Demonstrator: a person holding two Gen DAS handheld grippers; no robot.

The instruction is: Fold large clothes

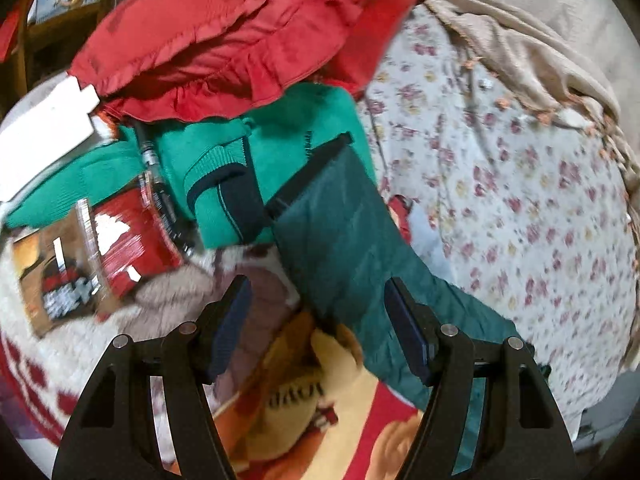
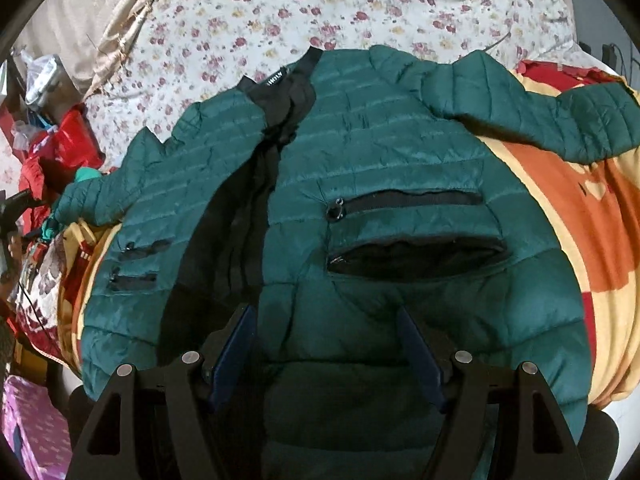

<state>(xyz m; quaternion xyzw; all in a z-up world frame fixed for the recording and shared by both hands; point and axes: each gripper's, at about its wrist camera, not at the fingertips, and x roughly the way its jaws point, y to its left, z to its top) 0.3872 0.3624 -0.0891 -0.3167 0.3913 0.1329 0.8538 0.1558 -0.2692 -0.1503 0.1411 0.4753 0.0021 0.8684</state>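
Note:
A dark green quilted jacket lies spread front-up and unzipped on the bed, collar far, both sleeves out to the sides. My right gripper is open and empty, hovering over the jacket's lower hem. In the left wrist view one sleeve of the jacket runs diagonally away from me. My left gripper is open and empty, just above the sleeve's near part, its right finger over the fabric.
A bright green knit sweater and red ruffled cloth are piled beyond the sleeve. Packets and a red box lie at left. A floral sheet and a cartoon blanket cover the bed.

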